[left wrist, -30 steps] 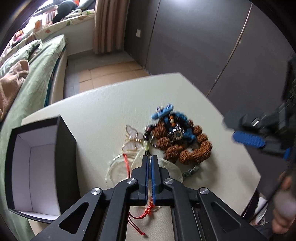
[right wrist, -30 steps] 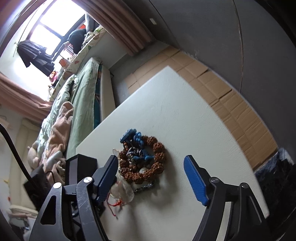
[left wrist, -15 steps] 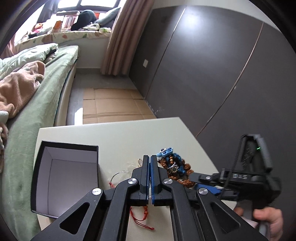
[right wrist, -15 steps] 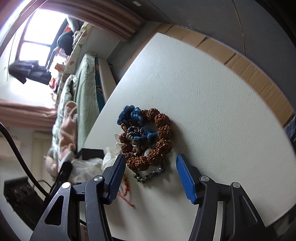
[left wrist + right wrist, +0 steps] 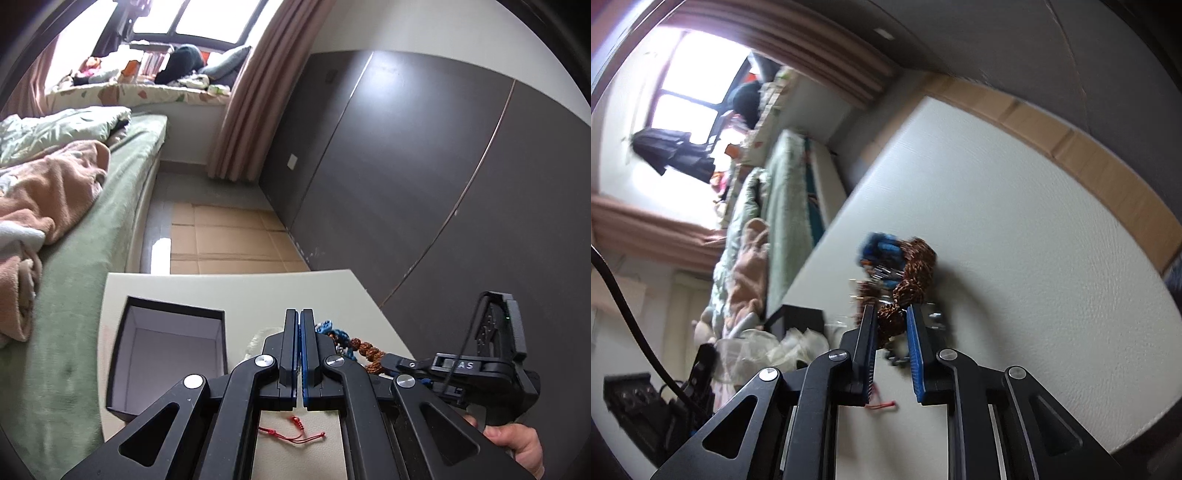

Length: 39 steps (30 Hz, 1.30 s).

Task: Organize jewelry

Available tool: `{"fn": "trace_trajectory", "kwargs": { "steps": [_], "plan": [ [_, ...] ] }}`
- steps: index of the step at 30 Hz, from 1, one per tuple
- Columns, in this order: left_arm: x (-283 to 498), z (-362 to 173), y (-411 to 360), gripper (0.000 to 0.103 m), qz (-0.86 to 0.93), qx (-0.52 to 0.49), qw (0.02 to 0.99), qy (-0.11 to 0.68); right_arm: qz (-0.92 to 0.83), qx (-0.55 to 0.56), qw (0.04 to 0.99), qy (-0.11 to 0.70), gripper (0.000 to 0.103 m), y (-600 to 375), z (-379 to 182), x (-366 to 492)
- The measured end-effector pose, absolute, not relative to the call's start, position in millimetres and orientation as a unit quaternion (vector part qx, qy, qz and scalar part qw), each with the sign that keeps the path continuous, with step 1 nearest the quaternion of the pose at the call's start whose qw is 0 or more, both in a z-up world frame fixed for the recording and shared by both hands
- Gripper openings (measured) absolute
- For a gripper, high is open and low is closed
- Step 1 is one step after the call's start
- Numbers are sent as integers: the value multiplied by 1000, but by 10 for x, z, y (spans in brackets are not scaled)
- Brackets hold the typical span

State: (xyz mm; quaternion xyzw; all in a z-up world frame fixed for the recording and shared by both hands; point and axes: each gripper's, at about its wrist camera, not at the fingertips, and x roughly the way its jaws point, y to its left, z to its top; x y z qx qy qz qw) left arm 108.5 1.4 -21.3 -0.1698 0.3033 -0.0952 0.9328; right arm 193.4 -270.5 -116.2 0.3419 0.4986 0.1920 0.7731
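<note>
A pile of jewelry lies on the white table (image 5: pixel 1015 221): a brown seed-bead bracelet (image 5: pixel 912 266), blue beaded pieces (image 5: pixel 882 247) and a red cord (image 5: pixel 295 435). My right gripper (image 5: pixel 891 314) is closed around the brown bracelet's near beads; it also shows in the left wrist view (image 5: pixel 395 360) at the pile. My left gripper (image 5: pixel 299 317) is shut, raised above the table, with nothing visible between its pads. An open black box (image 5: pixel 166 358) with a pale lining stands to its left.
A bed (image 5: pixel 74 221) with green sheets and a pink blanket runs along the table's left side. Dark wardrobe doors (image 5: pixel 424 166) stand behind the table. A clear plastic wrapper (image 5: pixel 783 343) lies near the box.
My right gripper moved in and closed its fingers onto the brown bracelet. My left gripper rose and tilted up, away from the red cord, staying shut.
</note>
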Motion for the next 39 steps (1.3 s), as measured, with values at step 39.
{"fn": "trace_trajectory", "kwargs": {
  "steps": [39],
  "plan": [
    [772,84,582,0,-62,-222,944,237,392,359,792,301,17,-2193,-235,1783]
  ]
}}
